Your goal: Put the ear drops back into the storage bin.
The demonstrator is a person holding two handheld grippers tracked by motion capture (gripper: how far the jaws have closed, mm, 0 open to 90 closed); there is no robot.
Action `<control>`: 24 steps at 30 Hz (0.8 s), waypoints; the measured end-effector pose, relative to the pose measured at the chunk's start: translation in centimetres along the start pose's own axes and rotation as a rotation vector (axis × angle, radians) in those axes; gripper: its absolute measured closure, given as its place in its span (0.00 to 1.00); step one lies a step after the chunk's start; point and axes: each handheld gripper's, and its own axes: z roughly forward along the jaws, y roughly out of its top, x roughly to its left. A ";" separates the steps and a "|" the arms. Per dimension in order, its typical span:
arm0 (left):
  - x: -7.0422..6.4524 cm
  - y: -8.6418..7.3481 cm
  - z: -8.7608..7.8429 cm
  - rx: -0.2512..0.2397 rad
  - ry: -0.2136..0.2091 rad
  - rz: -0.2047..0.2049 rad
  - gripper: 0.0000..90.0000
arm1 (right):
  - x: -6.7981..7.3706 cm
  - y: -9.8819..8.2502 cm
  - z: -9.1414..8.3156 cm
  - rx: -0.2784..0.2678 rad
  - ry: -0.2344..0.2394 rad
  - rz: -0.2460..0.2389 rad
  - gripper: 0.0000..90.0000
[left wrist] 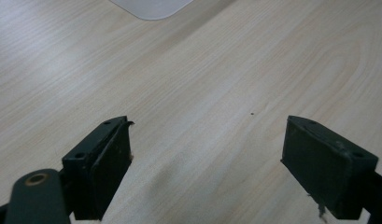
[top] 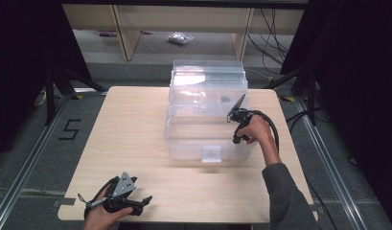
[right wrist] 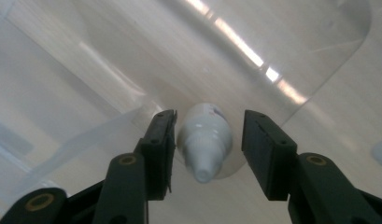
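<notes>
Overhead, I am seeing my right gripper point(top: 240, 111) reaching down into the clear plastic bin point(top: 208, 143) at the middle of the table point(top: 131, 139), while my left gripper point(top: 136, 203) is resting near the front edge, well apart from the bin.

Looking along the left gripper's jaws, I am finding them spread wide over bare wood, holding nothing.

Looking along the right gripper's jaws, I am seeing them parted around a small white bottle point(right wrist: 205, 140) lying on the bin floor, nozzle toward the camera. The left jaw is sitting just beside it, the right jaw a little off. I am judging that an uneven close could be nudging the round bottle sideways, or that its tapered nozzle could be squirting out of the pinch.
</notes>
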 end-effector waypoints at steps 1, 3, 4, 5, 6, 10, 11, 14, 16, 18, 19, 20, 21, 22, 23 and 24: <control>0.0 0.0 0.0 0.002 -0.002 0.004 0.17 | -0.1 0.0 -0.2 -0.013 0.002 -0.013 0.58; 0.0 0.0 0.0 0.000 0.000 0.000 0.17 | 0.2 0.0 -0.9 -0.016 -0.013 -0.001 0.53; 0.0 0.0 0.0 -0.002 -0.001 -0.002 0.17 | 0.2 0.0 -1.2 -0.028 -0.012 -0.004 0.52; 0.0 0.0 0.0 -0.001 -0.001 0.000 0.17 | 0.3 0.0 -1.4 -0.040 -0.009 0.002 0.51; 0.0 0.0 0.0 -0.003 -0.003 -0.002 0.17 | 0.4 0.0 -1.7 -0.042 -0.011 0.023 0.50; 0.0 0.0 0.0 0.000 -0.001 0.001 0.17 | 0.4 -0.1 -2.5 -0.093 0.000 -0.007 0.43; 0.0 0.0 0.0 0.001 -0.001 0.002 0.17 | 0.4 -0.1 -2.7 -0.098 -0.001 0.001 0.42; 0.0 0.0 0.0 -0.004 -0.004 -0.007 0.17 | 0.3 -0.4 -3.2 -0.117 -0.007 0.006 0.38; 0.0 0.0 0.0 -0.003 -0.003 -0.005 0.17 | 0.3 -0.6 -3.6 -0.138 -0.015 0.013 0.37; 0.0 0.0 0.0 -0.001 0.001 -0.002 0.17 | 0.3 -0.8 -4.1 -0.174 -0.037 0.016 0.37; 0.0 0.0 0.0 -0.002 0.000 -0.002 0.17 | 0.4 -1.0 -4.4 -0.184 -0.043 0.023 0.37; -0.1 0.0 0.0 -0.004 -0.004 -0.006 0.17 | 0.4 -1.1 -4.5 -0.202 -0.041 0.002 0.37; -0.1 0.0 0.0 -0.002 -0.003 -0.004 0.17 | 0.5 -1.2 -4.7 -0.205 -0.034 0.000 0.37; 0.0 0.0 0.0 0.003 0.000 0.003 0.17 | 0.5 -1.3 -4.8 -0.220 -0.040 -0.014 0.37; 0.0 0.0 0.0 -0.002 0.001 -0.004 0.17 | 0.7 -1.4 -4.9 -0.219 -0.041 0.002 0.37; -0.1 0.0 0.0 -0.004 -0.002 -0.006 0.17 | 0.8 -1.5 -5.0 -0.220 -0.039 -0.002 0.37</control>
